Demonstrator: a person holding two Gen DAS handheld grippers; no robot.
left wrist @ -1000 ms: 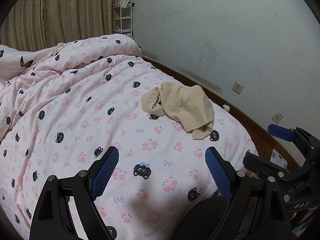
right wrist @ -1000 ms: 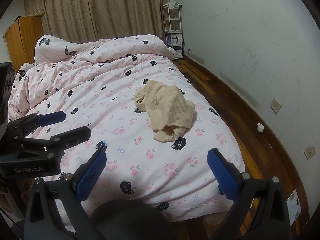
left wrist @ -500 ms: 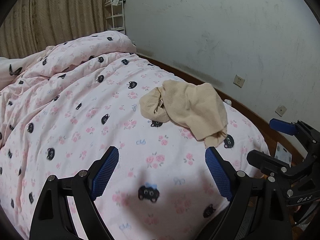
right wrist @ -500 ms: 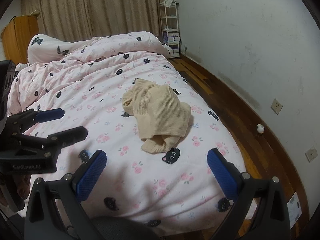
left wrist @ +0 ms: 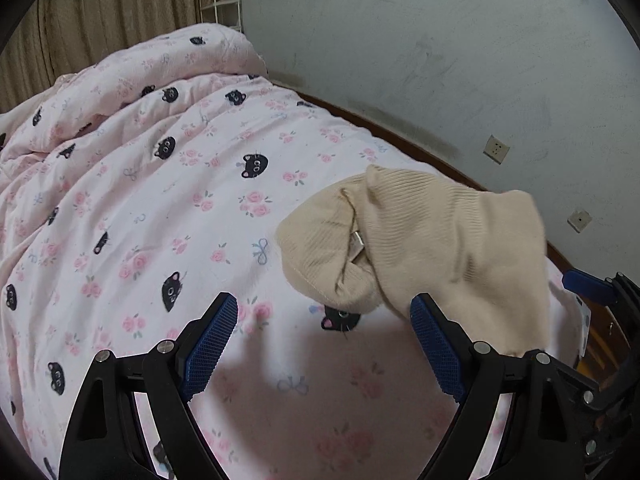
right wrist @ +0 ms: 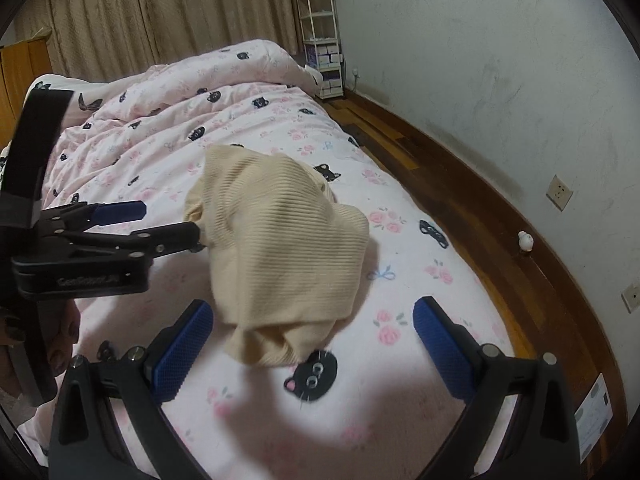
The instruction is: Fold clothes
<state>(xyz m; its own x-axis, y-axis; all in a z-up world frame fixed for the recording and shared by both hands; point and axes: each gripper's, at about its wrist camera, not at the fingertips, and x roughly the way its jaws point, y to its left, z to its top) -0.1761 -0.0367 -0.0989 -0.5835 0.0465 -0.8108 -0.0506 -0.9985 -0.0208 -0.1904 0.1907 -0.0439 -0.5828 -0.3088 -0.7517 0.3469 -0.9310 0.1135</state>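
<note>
A beige ribbed knit garment (left wrist: 432, 240) (right wrist: 280, 248) lies crumpled near the foot of a bed with a pink cat-print duvet (left wrist: 160, 184) (right wrist: 256, 120). My left gripper (left wrist: 324, 320) hovers open just short of the garment's near left edge, its right finger beside the cloth. In the right wrist view the left gripper (right wrist: 164, 222) shows from the side at the garment's left edge. My right gripper (right wrist: 312, 324) is open over the garment's near end, nothing between its fingers.
A white wall (right wrist: 500, 60) with sockets (right wrist: 559, 192) runs along the bed's right side, with a strip of wooden floor (right wrist: 440, 184) between. A white shelf rack (right wrist: 322, 56) stands in the far corner by tan curtains (right wrist: 160, 12). A person's hand (right wrist: 16, 328) holds the left gripper.
Both grippers have moved forward over the bed toward the garment, which now looms much larger and closer. Both stay open.
</note>
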